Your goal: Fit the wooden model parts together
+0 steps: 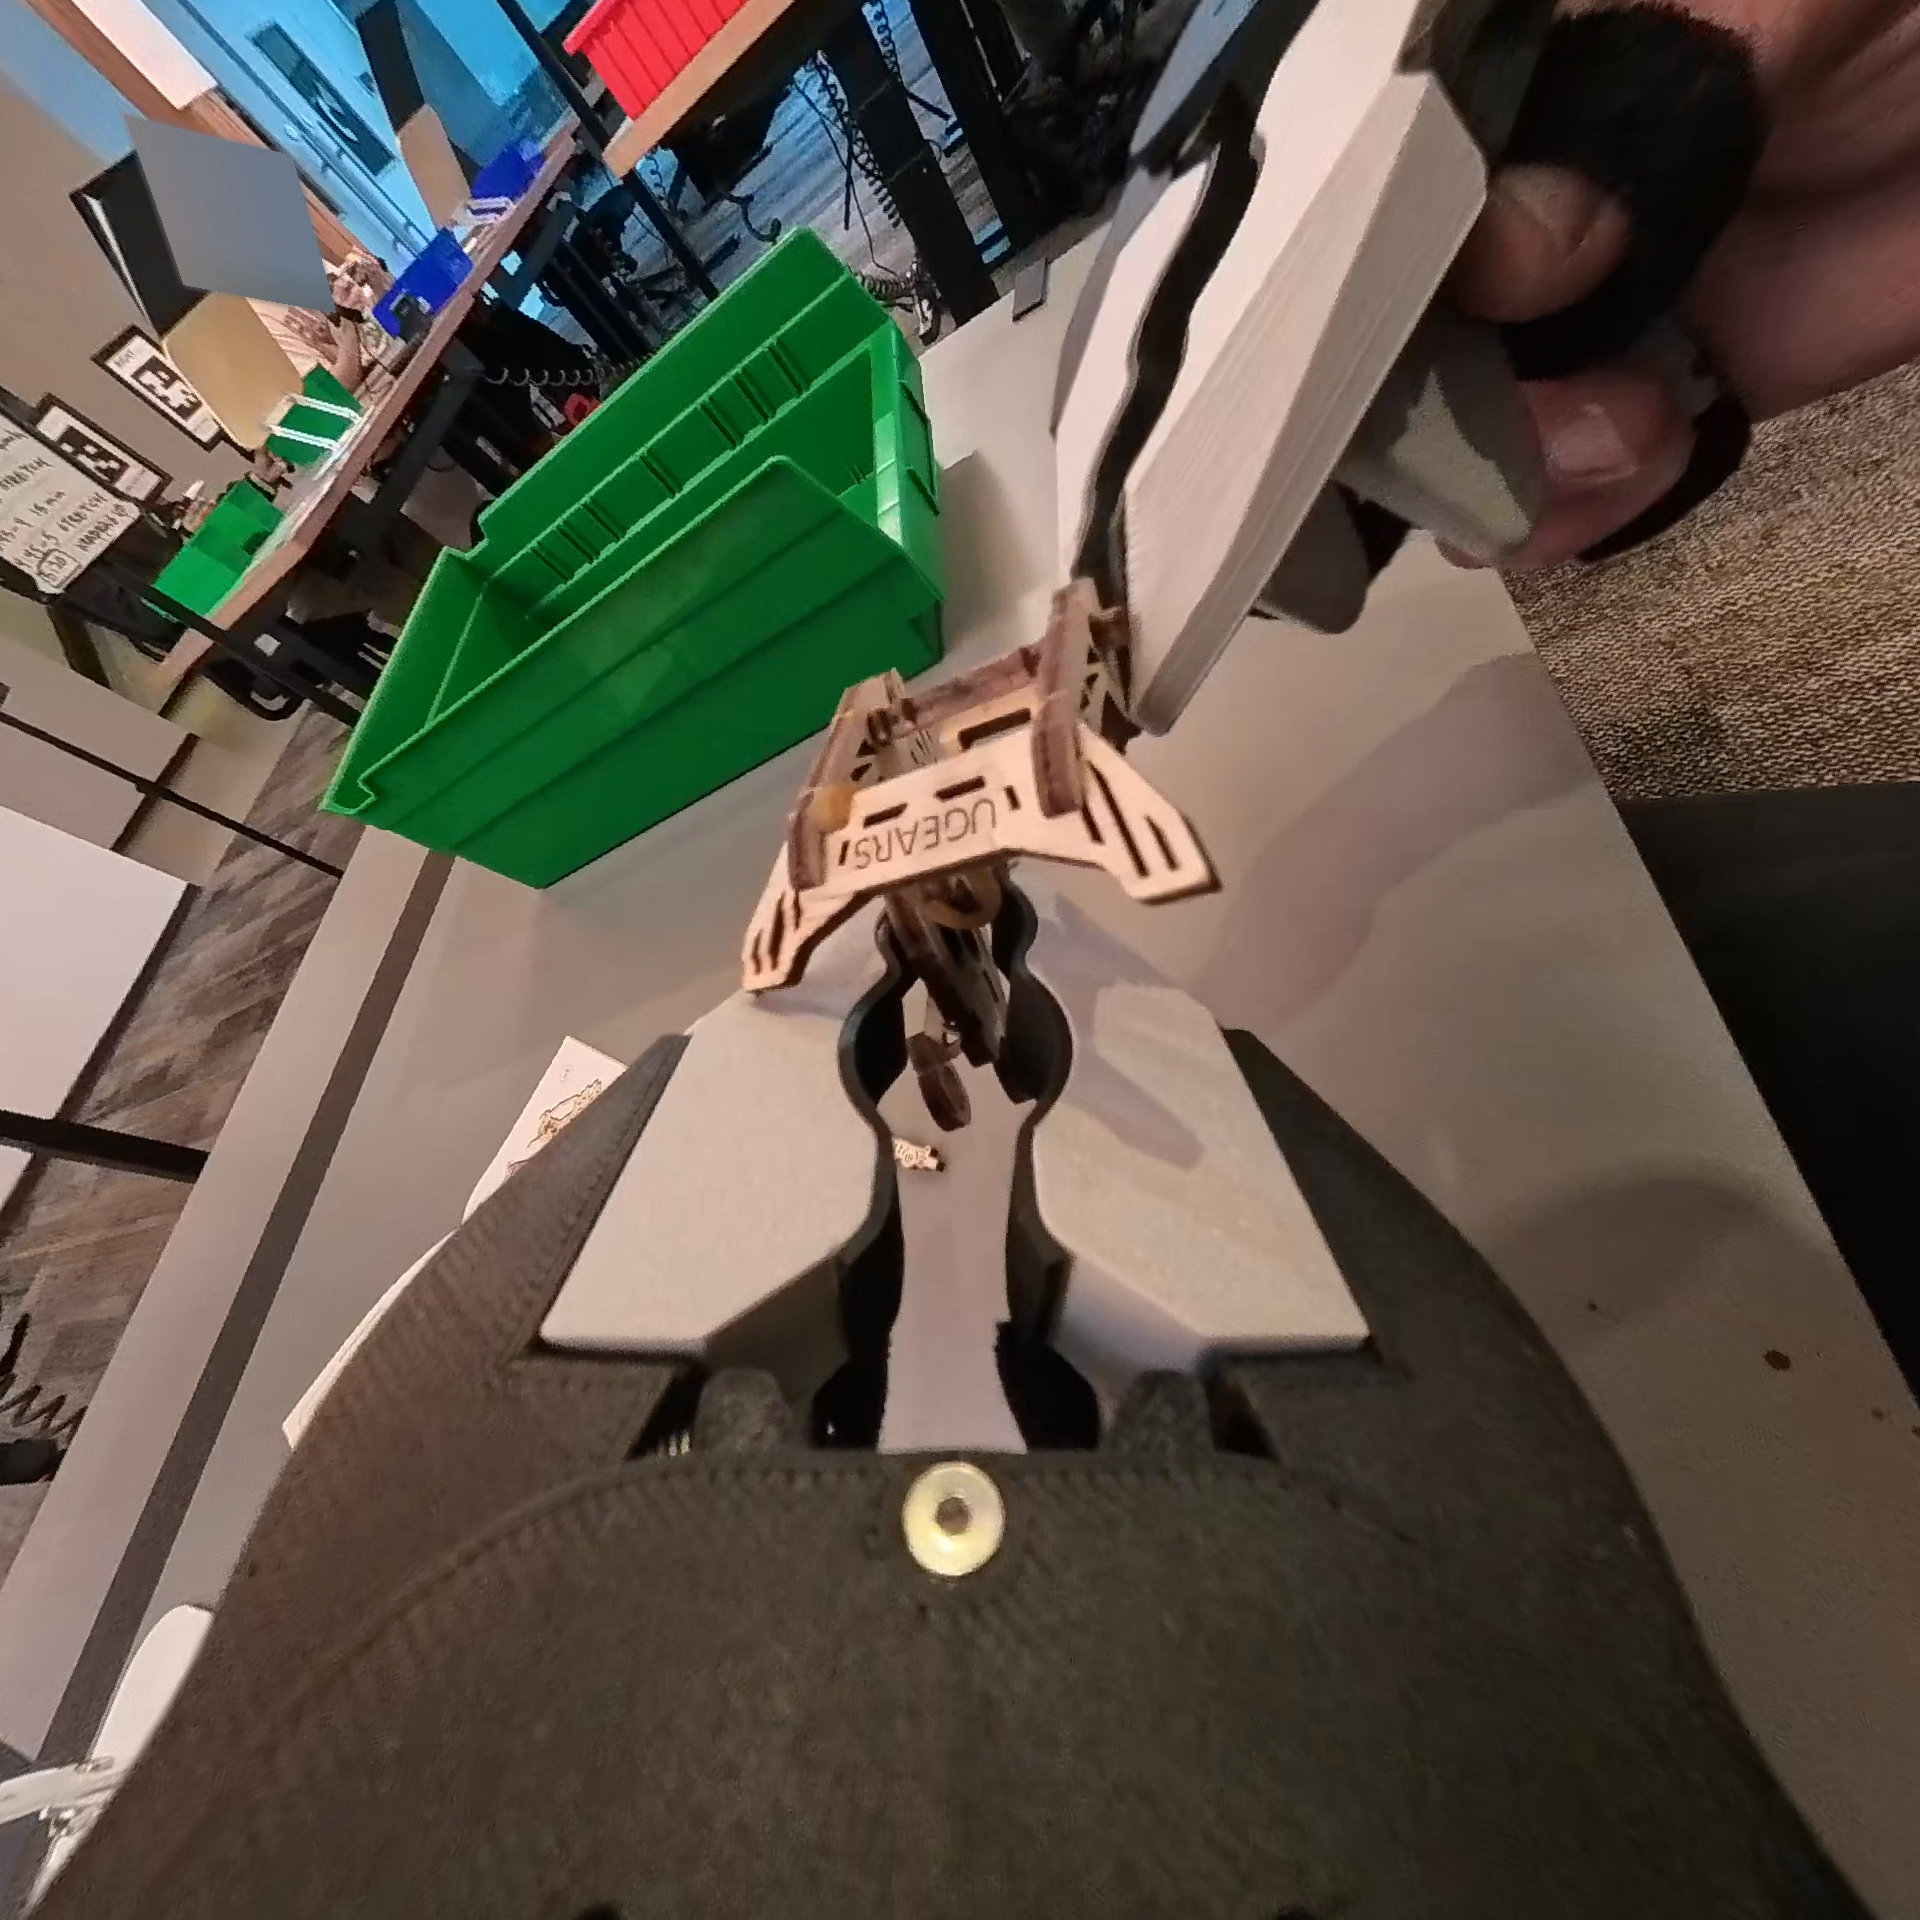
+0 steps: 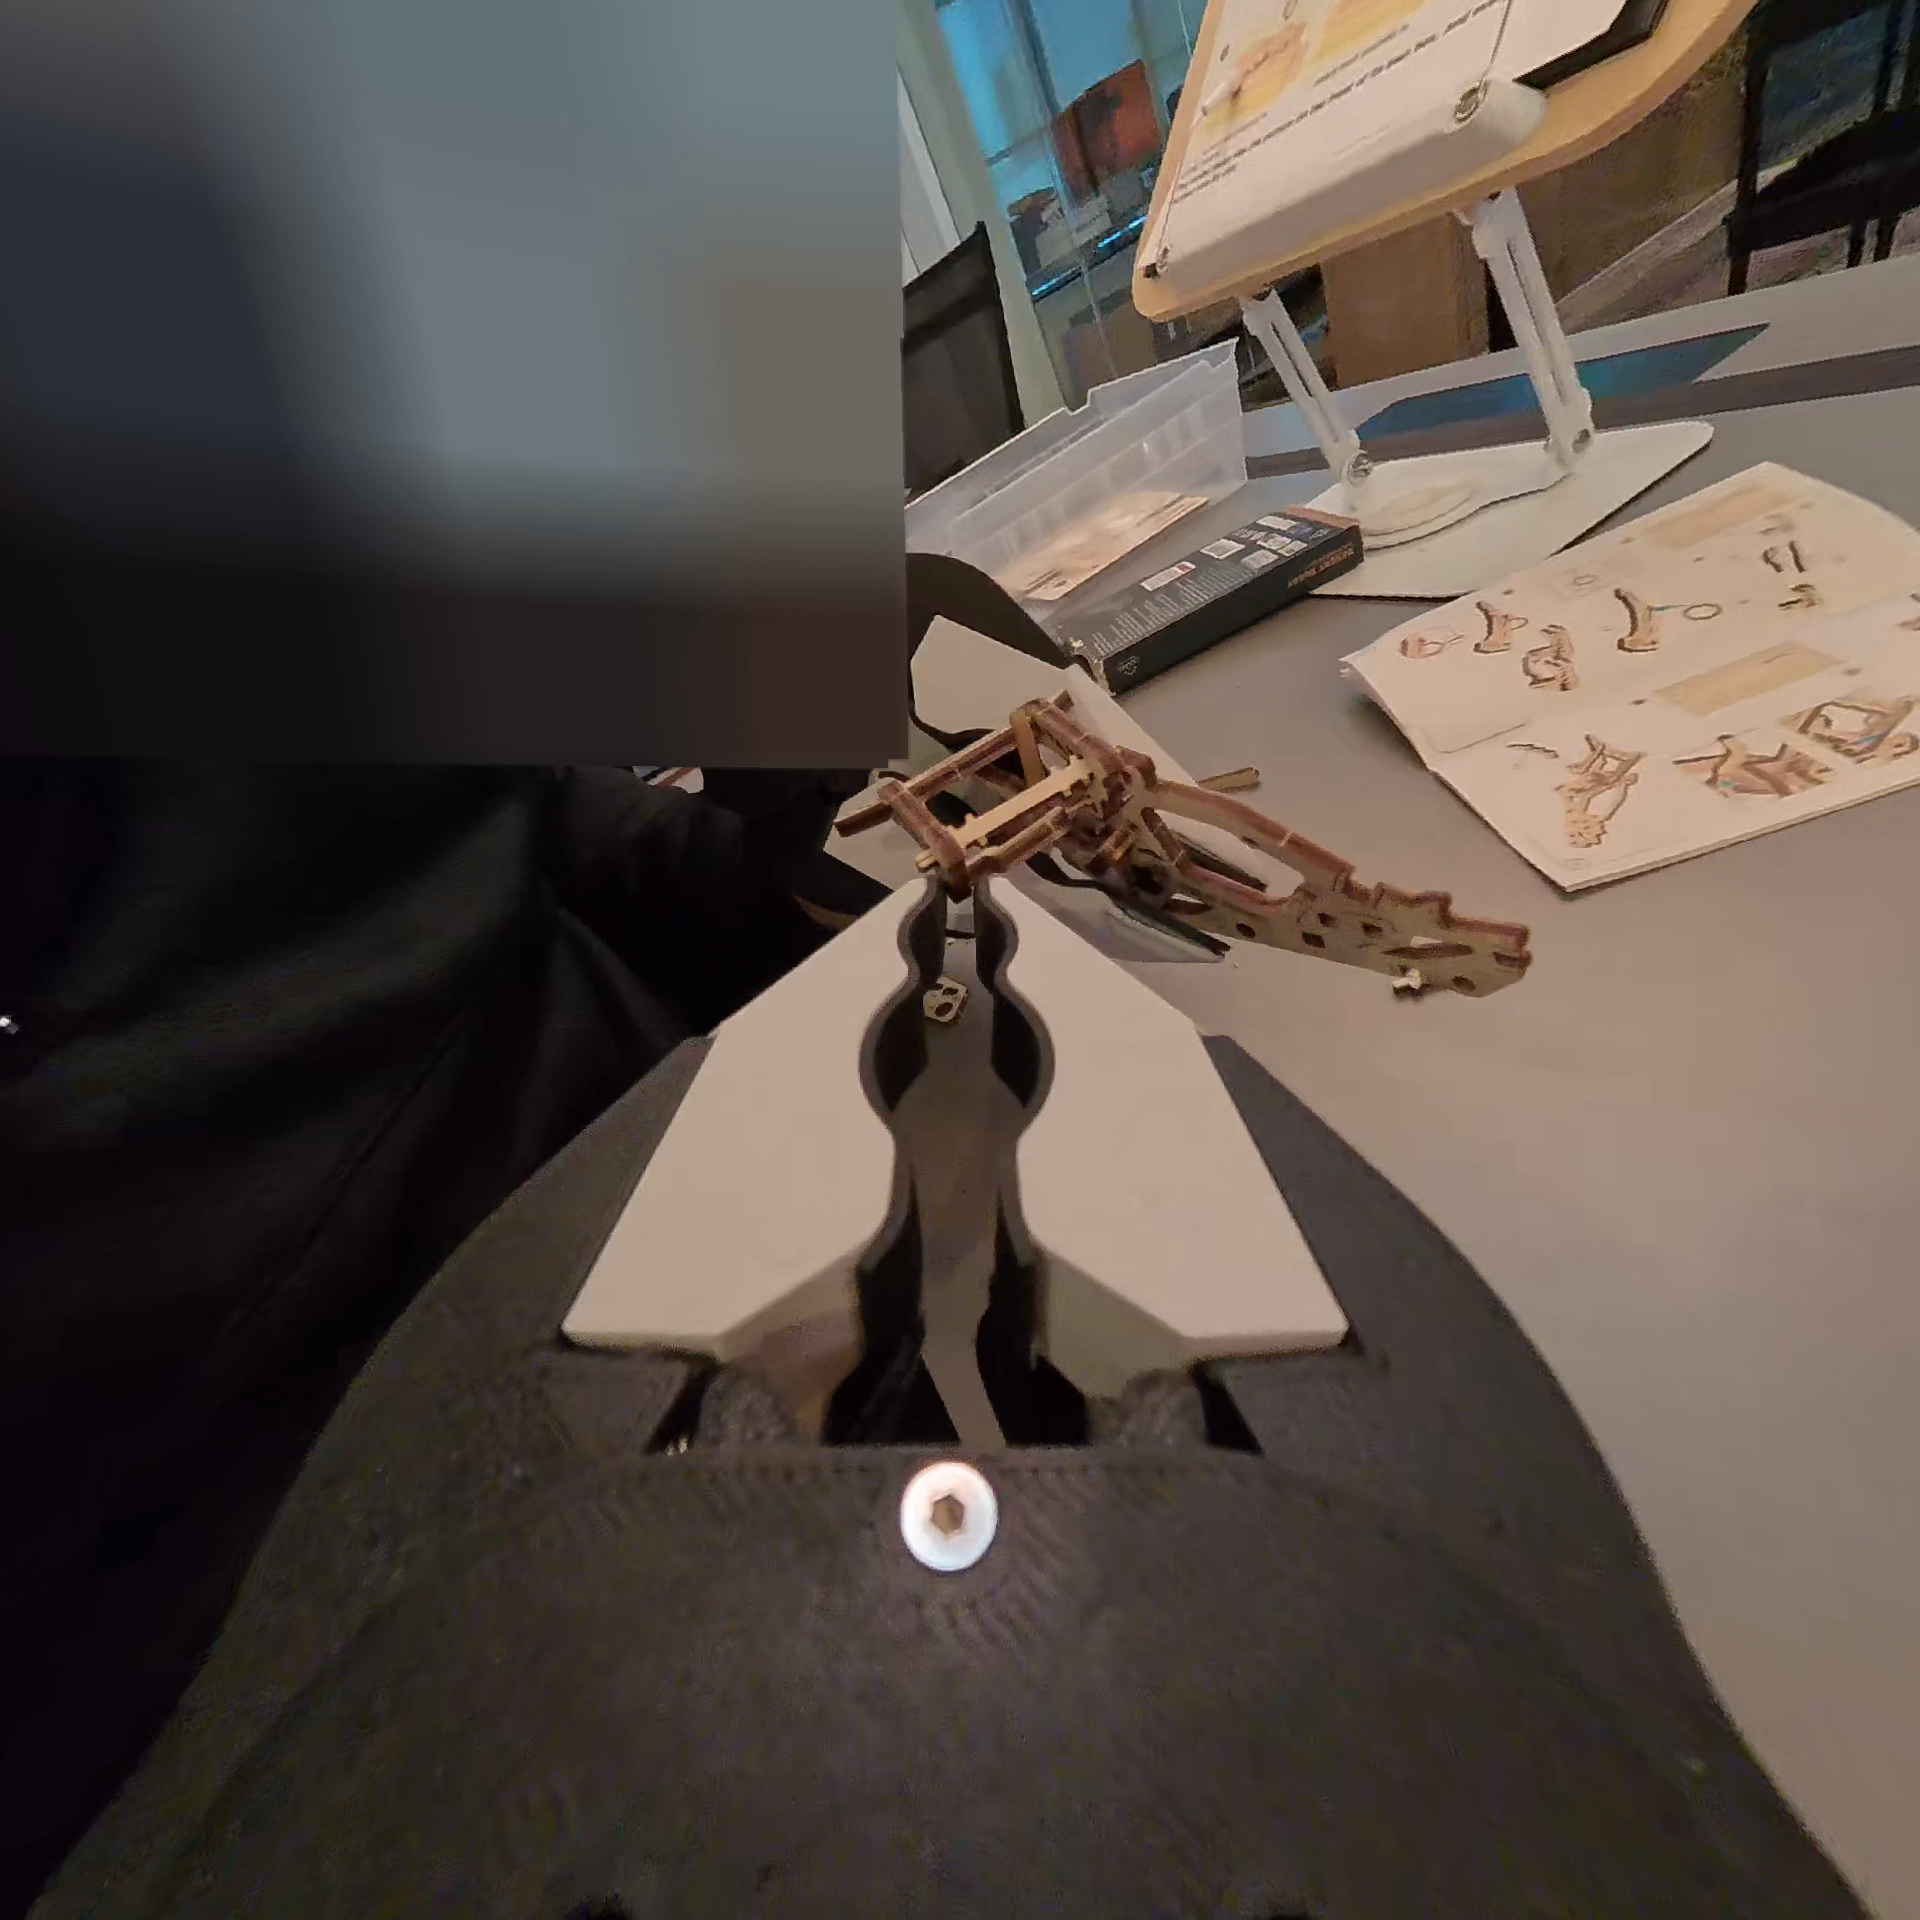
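The wooden model (image 1: 977,821) is held above the grey table (image 1: 1403,987) by both grippers. It has a pale winged plate and a darker layered frame. My left gripper (image 1: 951,935) is shut on the model's dark lower arm. My right gripper (image 1: 1107,665), held by a gloved hand, reaches in from the upper right and grips the frame's far end. In the right wrist view my right gripper (image 2: 954,904) is shut on the model's frame (image 2: 997,821). The long notched arm (image 2: 1371,914) sticks out to the right. A white finger (image 2: 997,675) of the left gripper shows behind it.
Stacked green bins (image 1: 675,582) stand at the table's far left. A small wooden piece (image 1: 920,1155) lies on the table under the model. An instruction sheet (image 2: 1662,665), a black box (image 2: 1216,592), a clear bin (image 2: 1122,457) and a tilted board stand (image 2: 1351,135) sit to the right.
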